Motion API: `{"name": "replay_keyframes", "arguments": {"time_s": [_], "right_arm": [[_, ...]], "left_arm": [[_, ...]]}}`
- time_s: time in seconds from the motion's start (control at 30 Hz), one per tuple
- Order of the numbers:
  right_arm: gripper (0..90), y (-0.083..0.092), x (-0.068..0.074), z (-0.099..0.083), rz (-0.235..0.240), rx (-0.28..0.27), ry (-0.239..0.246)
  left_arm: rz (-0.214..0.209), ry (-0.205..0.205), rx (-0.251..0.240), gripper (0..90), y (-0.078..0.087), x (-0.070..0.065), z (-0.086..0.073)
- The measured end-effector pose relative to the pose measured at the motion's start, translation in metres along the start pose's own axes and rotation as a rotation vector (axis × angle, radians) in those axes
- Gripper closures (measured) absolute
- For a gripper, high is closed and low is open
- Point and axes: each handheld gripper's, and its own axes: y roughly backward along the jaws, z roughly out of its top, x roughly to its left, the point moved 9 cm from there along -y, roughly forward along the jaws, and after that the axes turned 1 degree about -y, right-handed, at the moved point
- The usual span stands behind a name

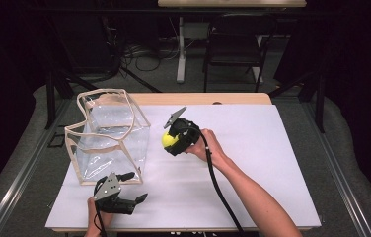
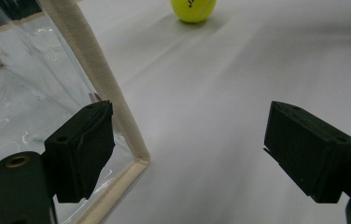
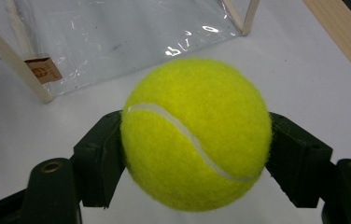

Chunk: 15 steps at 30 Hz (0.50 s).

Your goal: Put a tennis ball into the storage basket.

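Note:
A yellow tennis ball sits between the jaws of my right gripper, which is shut on it just right of a clear plastic bag. The bag has cream fabric edging and stands open-topped on the white table cover. My left gripper rests low near the table's front edge, by the bag's near right corner. Its jaws stand wide open with nothing between them.
The white cover spreads to the right of the ball. A wooden table edge runs along the back. Beyond the table stand a dark chair and a desk leg.

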Motion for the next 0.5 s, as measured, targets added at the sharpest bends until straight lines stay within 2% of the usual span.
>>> {"name": "replay_keyframes", "arguments": {"time_s": [0.5], "right_arm": [[26.7, 0.006, -0.004, 0.011, 0.000, 0.007, 0.009]], "left_arm": [[-0.005, -0.004, 0.002, 16.1, -0.001, -0.001, 0.000]]}}
